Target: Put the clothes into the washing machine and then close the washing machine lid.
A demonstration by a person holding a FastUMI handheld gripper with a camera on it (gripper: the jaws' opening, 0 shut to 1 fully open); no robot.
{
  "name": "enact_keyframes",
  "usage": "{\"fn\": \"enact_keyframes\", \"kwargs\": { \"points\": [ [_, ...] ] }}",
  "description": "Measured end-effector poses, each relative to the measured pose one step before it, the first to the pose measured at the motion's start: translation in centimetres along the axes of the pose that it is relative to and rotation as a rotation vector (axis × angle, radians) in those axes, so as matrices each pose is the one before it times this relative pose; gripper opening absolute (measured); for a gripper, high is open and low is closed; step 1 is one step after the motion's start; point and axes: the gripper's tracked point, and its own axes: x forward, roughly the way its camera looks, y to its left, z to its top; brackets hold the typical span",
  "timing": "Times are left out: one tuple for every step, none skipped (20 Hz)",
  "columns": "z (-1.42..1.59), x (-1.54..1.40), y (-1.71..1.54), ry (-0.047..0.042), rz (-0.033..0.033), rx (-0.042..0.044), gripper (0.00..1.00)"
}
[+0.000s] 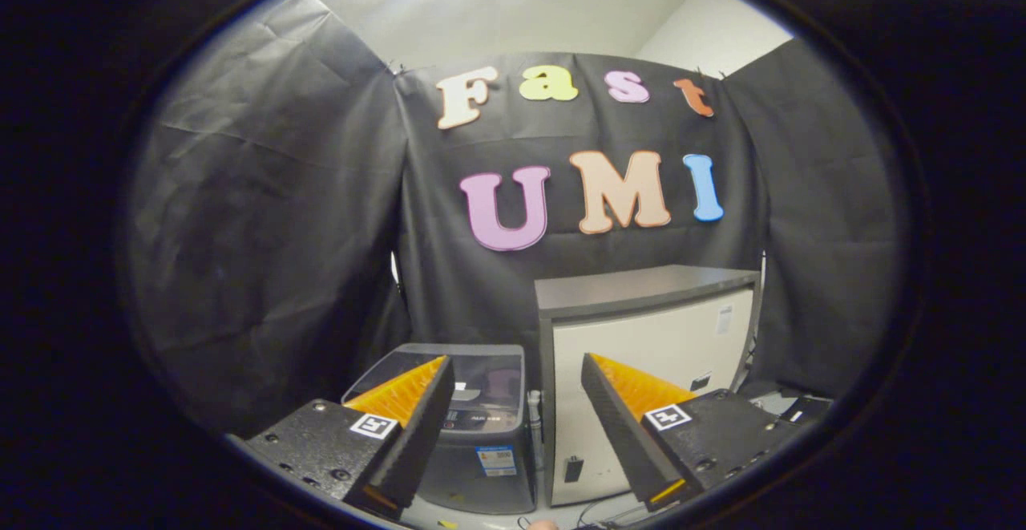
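Hovering well back from the washing machine [473,426], the gripper [517,402] has its fingers spread wide with nothing between them. The small top-loading machine stands on the floor against the booth's black cloth wall, beyond the fingers, partly hidden behind the left finger. Its dark, see-through lid [437,366] appears to lie flat and shut over the tub; something pale and pinkish shows faintly through it, but whether that is clothing cannot be told. Just beside the machine, to its right, stands a taller pale cabinet with a dark grey top [649,337], perhaps a small fridge. A few cables [617,510] trail on the floor in front of that cabinet.

A shut lid fits two readings: laundry already inside with the lid lowered over it, or a machine waiting to be opened and loaded. No garment can be made out near the machine.

Whichever holds, any approach should come in level and centred on the machine, keeping the right finger off the cabinet's near corner and the fingers released until they bracket their target squarely.
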Motion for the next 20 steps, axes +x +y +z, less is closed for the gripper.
{"fn": "enact_keyframes", "kwargs": {
  "points": [
    [-0.203, 0.079, 0.206, 0.00672, 0.00973, -0.00586, 0.96],
    [-0.517, 0.201, 0.649, 0.00749, 0.02019, -0.00969, 0.96],
    [-0.368, 0.002, 0.436, 0.00919, 0.01285, -0.00753, 0.97],
    [-0.224, 0.054, 0.094, 0.00653, 0.00421, -0.00736, 0.97],
    [-0.072, -0.187, 0.107, 0.00401, 0.00527, -0.00691, 0.97],
    [0.006, 0.130, 0.371, -0.00059, 0.00962, -0.00182, 0.97],
    [-0.021, -0.150, 0.438, 0.00092, 0.01157, -0.00007, 0.97],
    [-0.046, 0.024, 0.265, -0.00022, 0.00580, 0.00354, 0.97],
    [0.213, -0.247, 0.044, -0.00633, 0.00333, 0.00923, 0.97],
    [0.340, 0.002, 0.073, -0.00828, 0.00242, 0.01457, 0.97],
    [0.228, -0.133, 0.118, -0.00638, 0.00374, 0.01095, 0.97],
    [-0.113, 0.038, 0.040, -0.00140, 0.00295, 0.00856, 0.97],
    [-0.021, -0.083, -0.073, 0.00308, -0.00100, 0.00268, 0.97],
    [-0.202, 0.087, -0.242, 0.00371, -0.00453, -0.00226, 0.97],
    [-0.002, -0.130, -0.186, 0.00051, -0.00470, -0.00536, 0.97],
    [0.049, 0.095, 0.108, 0.00017, 0.00227, -0.00122, 0.97],
    [0.035, -0.019, 0.136, 0.00152, 0.00373, 0.00267, 0.97],
    [-0.114, 0.055, 0.103, -0.00016, 0.00421, 0.00128, 0.97],
    [0.043, -0.112, 0.078, 0.00046, 0.00568, 0.00124, 0.97],
    [-0.105, 0.031, -0.016, 0.00101, 0.00205, -0.00153, 0.97]
  ]
}}
